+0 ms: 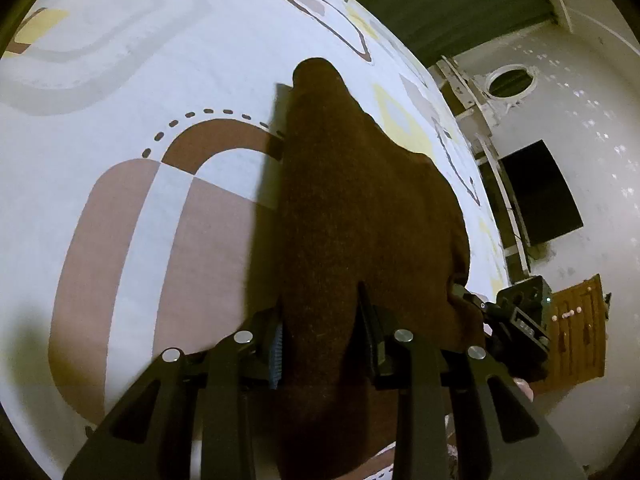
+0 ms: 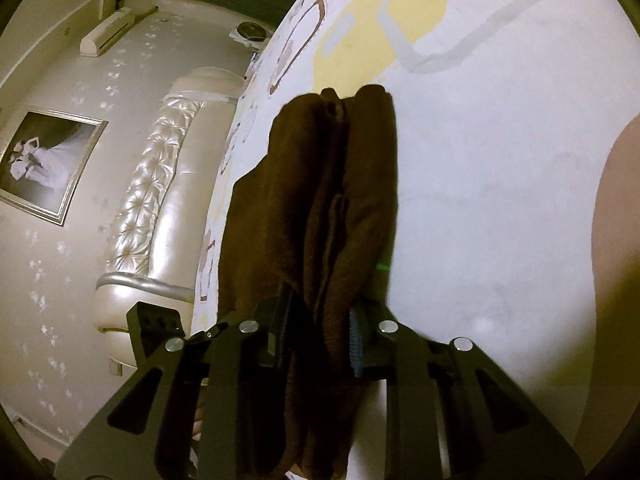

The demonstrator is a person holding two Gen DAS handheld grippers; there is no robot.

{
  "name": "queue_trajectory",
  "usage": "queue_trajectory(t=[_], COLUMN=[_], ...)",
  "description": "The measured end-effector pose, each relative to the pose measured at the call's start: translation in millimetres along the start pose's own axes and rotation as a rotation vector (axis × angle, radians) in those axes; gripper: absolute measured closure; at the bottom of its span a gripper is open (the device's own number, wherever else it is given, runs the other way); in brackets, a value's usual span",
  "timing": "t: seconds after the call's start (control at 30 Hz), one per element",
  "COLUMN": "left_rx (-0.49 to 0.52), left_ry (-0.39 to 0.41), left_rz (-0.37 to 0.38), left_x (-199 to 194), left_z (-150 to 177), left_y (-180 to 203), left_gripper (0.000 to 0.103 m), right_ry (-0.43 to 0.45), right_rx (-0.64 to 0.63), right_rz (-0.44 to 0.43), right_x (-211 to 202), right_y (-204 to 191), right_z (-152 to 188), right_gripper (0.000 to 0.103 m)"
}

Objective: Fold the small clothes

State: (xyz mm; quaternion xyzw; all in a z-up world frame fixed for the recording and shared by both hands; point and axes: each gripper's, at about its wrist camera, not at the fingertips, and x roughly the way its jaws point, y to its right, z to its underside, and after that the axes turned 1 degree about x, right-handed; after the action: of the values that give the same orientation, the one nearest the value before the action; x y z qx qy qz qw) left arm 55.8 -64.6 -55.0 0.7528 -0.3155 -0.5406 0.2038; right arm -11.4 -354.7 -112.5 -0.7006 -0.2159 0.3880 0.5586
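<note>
While clamped on both sides, hangs bunched over the patterned bedsheet [image 1: 120,128]: brown knit garment [image 1: 360,208], gathered into thick vertical pleats, not yet laid flat. Left gripper [image 1: 320,340] pinched on one bunched edge, pads pressing cloth; right gripper [image 2: 318,328] likewise closed on several layers at once. Right gripper's housing visible just beside the cloth in the left view. Judged early or mid-fold: garment lifted and doubled loosely, no neat crease showing. Left to do, by this reading: lowering onto the sheet, squaring edges, flattening, final fold, release.
</note>
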Motion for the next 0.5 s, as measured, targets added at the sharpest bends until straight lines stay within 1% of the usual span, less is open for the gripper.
queue_trajectory(t=[0.07, 0.1, 0.13, 0.17, 0.2, 0.23, 0.27, 0.33, 0.5], left_rx=[0.012, 0.019, 0.020, 0.026, 0.042, 0.058, 0.076, 0.093, 0.067], left_ry=[-0.010, -0.018, -0.021, -0.021, -0.010, 0.000, 0.008, 0.006, -0.015], left_rz=[0.020, 0.037, 0.049, 0.057, 0.060, 0.062, 0.064, 0.053, 0.056], left_x=[-2.4, -5.0, -7.5, -10.7, -15.6, -18.5, -20.1, -16.4, 11.0], left_z=[-2.2, -3.5, -4.8, -6.3, -9.3, -12.3, -16.4, -28.3, -66.5], left_y=[-0.4, -1.9, -3.3, -4.8, -6.2, -6.8, -7.3, -8.0, -9.8], left_gripper=[0.069, 0.063, 0.060, 0.054, 0.045, 0.042, 0.040, 0.040, 0.039], right_ry=[-0.004, -0.008, -0.010, -0.002, 0.012, 0.025, 0.044, 0.063, 0.060], right_rx=[0.012, 0.018, 0.019, 0.012, -0.002, -0.012, -0.025, -0.017, 0.024], right_rz=[-0.012, -0.019, -0.024, -0.034, -0.035, -0.028, -0.014, 0.005, -0.011], right_x=[-2.2, -4.8, -8.2, -14.1, -20.2, -24.4, -29.8, -32.0, -10.3], right_y=[0.5, 0.3, -0.4, -2.4, -4.8, -6.1, -7.4, -5.4, -3.7], right_z=[0.0, -0.2, -0.6, -2.2, -4.7, -6.6, -11.4, -23.0, -48.5], right_gripper=[0.072, 0.065, 0.054, 0.048, 0.038, 0.034, 0.032, 0.032, 0.032])
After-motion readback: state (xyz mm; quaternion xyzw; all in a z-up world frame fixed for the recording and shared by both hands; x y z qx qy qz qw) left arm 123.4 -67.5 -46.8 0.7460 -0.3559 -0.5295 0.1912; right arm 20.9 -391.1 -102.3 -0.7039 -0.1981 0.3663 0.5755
